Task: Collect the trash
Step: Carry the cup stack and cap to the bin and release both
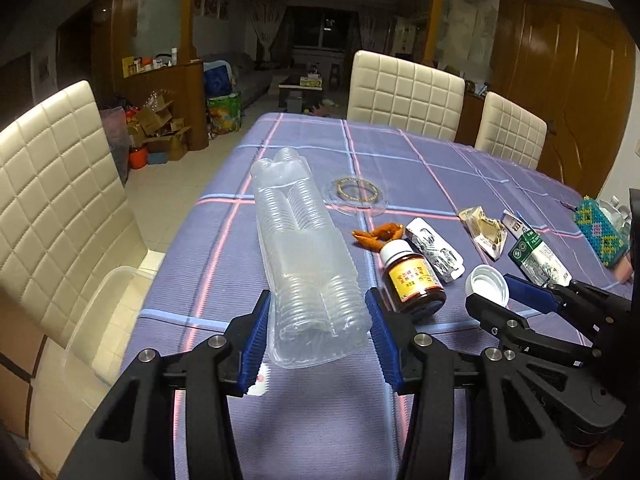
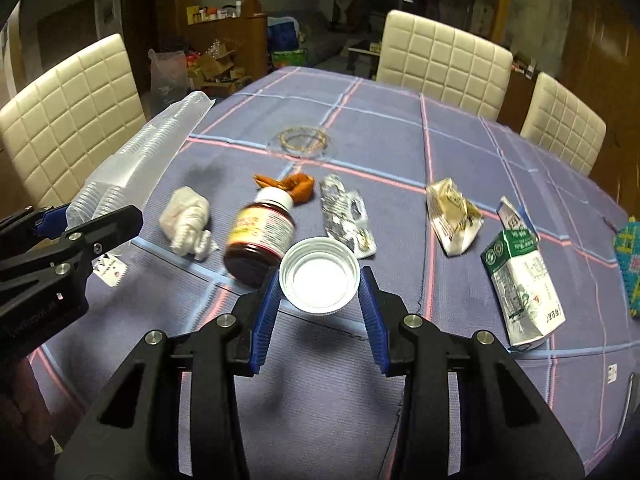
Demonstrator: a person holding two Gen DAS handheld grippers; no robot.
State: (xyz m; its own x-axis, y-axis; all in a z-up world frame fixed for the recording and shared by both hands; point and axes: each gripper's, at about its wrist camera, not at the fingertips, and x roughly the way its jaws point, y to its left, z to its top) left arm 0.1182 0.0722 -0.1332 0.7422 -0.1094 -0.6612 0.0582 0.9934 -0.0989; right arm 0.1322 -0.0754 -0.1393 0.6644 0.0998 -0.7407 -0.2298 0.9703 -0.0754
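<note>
My left gripper (image 1: pixel 318 312) is shut on a clear plastic sleeve of stacked cups (image 1: pixel 304 252), held above the table; it also shows in the right wrist view (image 2: pixel 136 160). My right gripper (image 2: pixel 320 284) is shut on a white bottle cap (image 2: pixel 319 280), also seen from the left (image 1: pixel 487 285). On the purple checked tablecloth (image 2: pixel 400 140) lie a brown medicine bottle (image 2: pixel 260 236), a crumpled white tissue (image 2: pixel 188 220), orange peel (image 2: pixel 298 186), a foil blister pack (image 2: pixel 348 216), a crumpled wrapper (image 2: pixel 452 216) and a flattened milk carton (image 2: pixel 524 280).
A clear lid with a gold ring (image 2: pixel 302 140) lies farther back. A beaded green-blue box (image 1: pixel 600 232) stands at the right edge. White padded chairs (image 1: pixel 404 92) surround the table. A clear plastic bin (image 1: pixel 100 312) sits on the left chair.
</note>
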